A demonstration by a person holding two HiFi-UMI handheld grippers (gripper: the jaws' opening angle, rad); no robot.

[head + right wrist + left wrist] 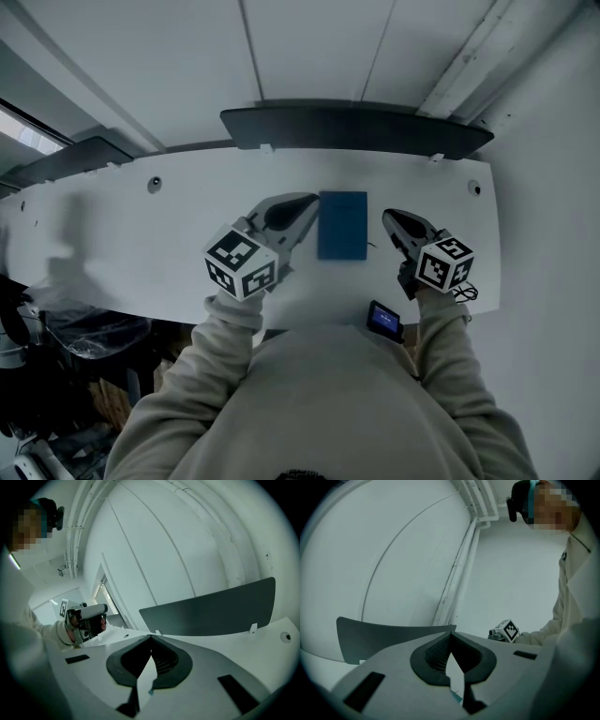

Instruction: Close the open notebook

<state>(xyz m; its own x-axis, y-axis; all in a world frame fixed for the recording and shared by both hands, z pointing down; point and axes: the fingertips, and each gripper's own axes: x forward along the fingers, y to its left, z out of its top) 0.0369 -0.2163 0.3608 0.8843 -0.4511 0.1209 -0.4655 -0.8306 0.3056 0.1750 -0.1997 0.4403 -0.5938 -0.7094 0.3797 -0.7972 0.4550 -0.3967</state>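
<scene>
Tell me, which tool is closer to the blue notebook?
Left. The left tool is right beside the left edge of the blue notebook, maybe touching. The right tool sits off its right edge, with a bare strip of table between.

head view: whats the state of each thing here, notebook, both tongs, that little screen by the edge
notebook, closed, blue cover up, flat on the desk between the two tongs
left tongs, shut, nothing held
right tongs, shut, nothing held
small screen device, lit blue, at the desk's front edge
</scene>
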